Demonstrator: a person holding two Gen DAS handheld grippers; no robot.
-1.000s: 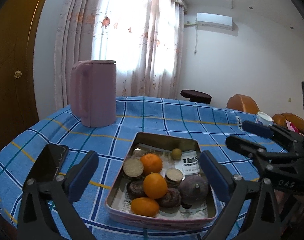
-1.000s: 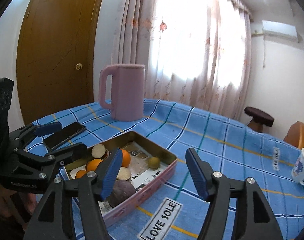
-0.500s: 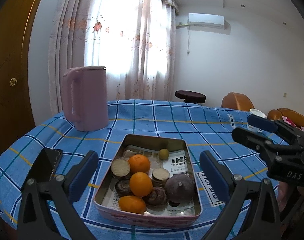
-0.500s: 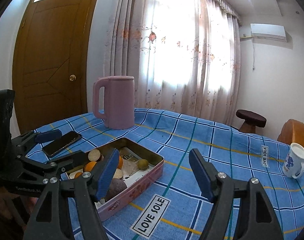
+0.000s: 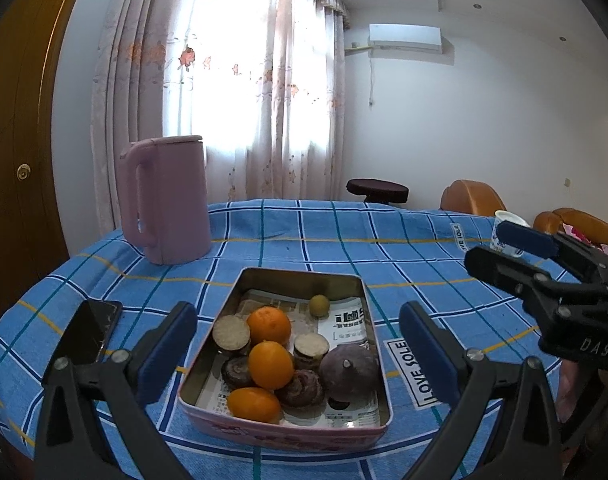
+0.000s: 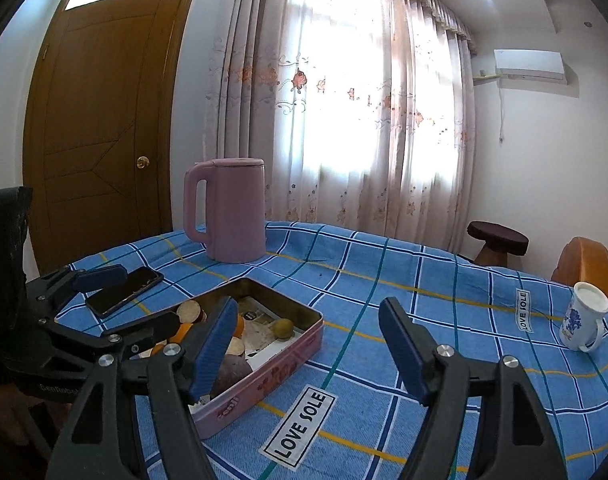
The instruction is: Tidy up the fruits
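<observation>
Fruits (image 5: 270,364) in tin (image 5: 368,300) sit beyond left tool (image 5: 298,352), its jaws apart, empty.

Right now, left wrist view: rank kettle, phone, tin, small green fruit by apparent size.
1. Tin, nearest the camera, so that is unsure.
2. Kettle, close to the tin; farther back.
3. Phone, partly hidden by a finger.
4. Small green fruit.
</observation>
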